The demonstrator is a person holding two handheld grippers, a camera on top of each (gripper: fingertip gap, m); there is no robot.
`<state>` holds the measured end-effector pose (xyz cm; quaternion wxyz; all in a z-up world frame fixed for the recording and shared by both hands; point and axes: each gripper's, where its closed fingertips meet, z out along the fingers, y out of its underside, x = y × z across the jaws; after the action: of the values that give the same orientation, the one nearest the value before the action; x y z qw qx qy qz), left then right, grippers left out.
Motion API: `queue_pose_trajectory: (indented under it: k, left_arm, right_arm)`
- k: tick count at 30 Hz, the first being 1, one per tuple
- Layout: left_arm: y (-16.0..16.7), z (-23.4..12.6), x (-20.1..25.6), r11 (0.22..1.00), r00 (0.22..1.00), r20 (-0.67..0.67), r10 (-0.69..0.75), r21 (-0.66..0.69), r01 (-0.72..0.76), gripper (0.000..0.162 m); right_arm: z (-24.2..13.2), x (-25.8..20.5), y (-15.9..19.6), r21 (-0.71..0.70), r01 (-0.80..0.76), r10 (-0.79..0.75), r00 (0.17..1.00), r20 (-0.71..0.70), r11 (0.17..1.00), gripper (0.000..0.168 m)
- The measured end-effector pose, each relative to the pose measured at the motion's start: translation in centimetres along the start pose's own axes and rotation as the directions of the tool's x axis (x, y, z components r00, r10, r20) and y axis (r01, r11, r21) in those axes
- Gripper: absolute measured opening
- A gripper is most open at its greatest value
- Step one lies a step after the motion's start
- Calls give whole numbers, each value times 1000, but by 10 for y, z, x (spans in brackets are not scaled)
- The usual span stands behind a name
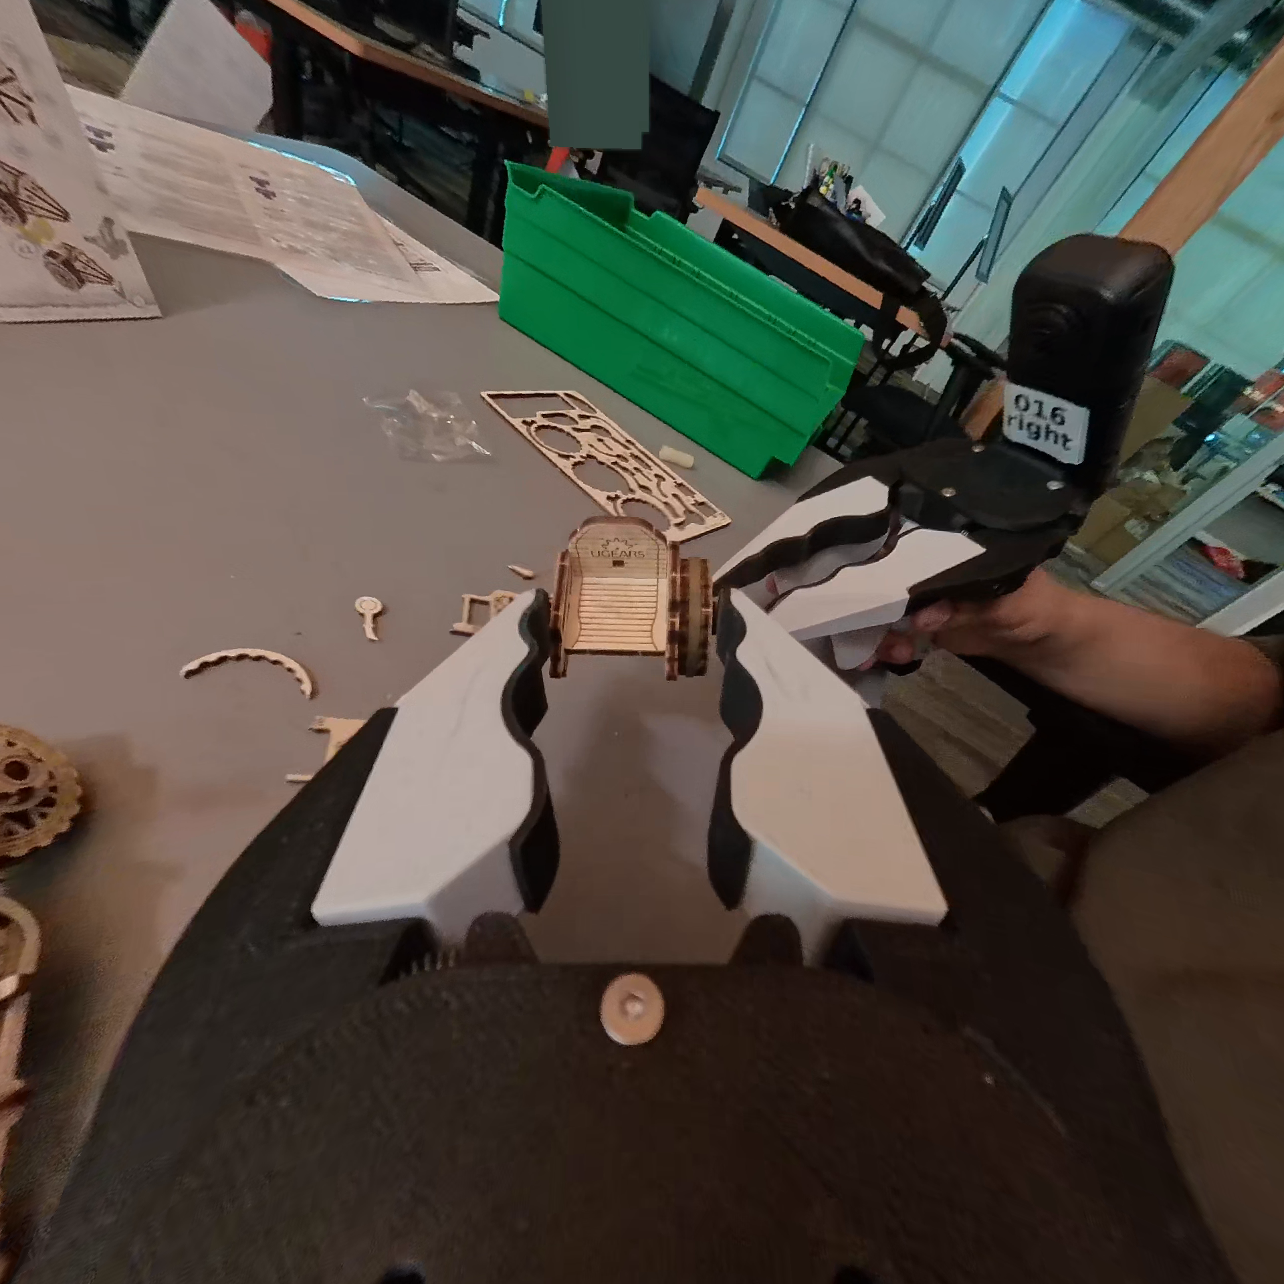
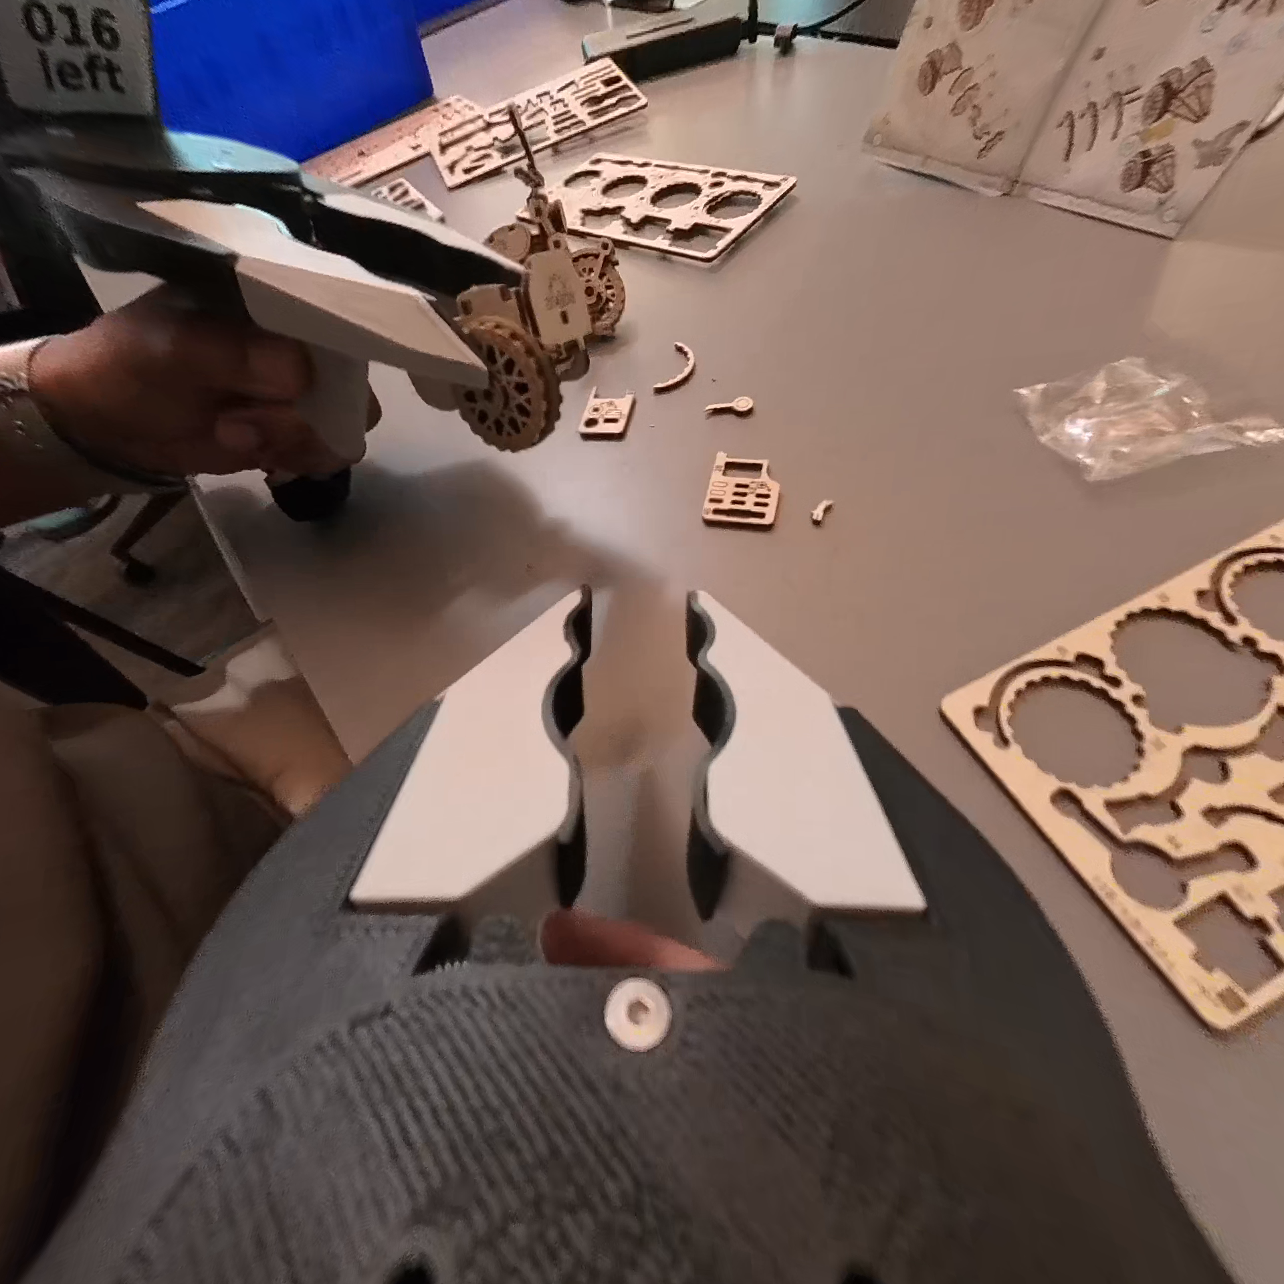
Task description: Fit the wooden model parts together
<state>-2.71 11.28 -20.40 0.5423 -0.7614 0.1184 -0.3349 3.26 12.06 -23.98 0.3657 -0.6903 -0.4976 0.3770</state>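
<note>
The left gripper has its jaws clamped on a small wooden sidecar with one spoked wheel, and it holds this part in the air above the grey worktop. The right gripper is empty, with its jaws apart by a narrow gap, and it hangs low over the worktop, pointing toward the loose pieces. I think the main risk is the thin plywood: if the jaws squeeze too strongly, or if the sidecar is pushed at an angle against the wooden motorcycle that stands behind it, a tab can break. The grip is only at the tips, so the part can also turn or slip out. The left gripper reaches forward almost level, with a hand under its handle; the right one comes from the side, tilted a little down, near the cut-out sheet.
</note>
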Motion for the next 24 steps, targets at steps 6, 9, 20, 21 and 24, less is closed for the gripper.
queue_pose_trajectory:
  k: [6,9,20,21,24]
  left_arm:
    - [4,5,7,1000,999,-35,-12,-17,12,44]
    - [3,5,1,999,999,-23,-48,-13,47,43]
    - [4,5,-4,996,996,-25,-86,-26,85,44]
    - [4,5,-5,995,995,-28,-96,-27,95,44]
    - [3,4,-3,992,990,-70,-120,-29,119,44]
  right_arm:
    - [-8,2,1,9,39,-39,999,10,999,26]
    - [-3,3,4,-19,31,-31,999,24,999,29]
    - [-1,11,1,-23,-92,94,992,88,995,39]
    - [-1,12,1,-24,-101,103,991,90,995,39]
    - [-1,16,0,-20,-135,136,987,88,991,39]
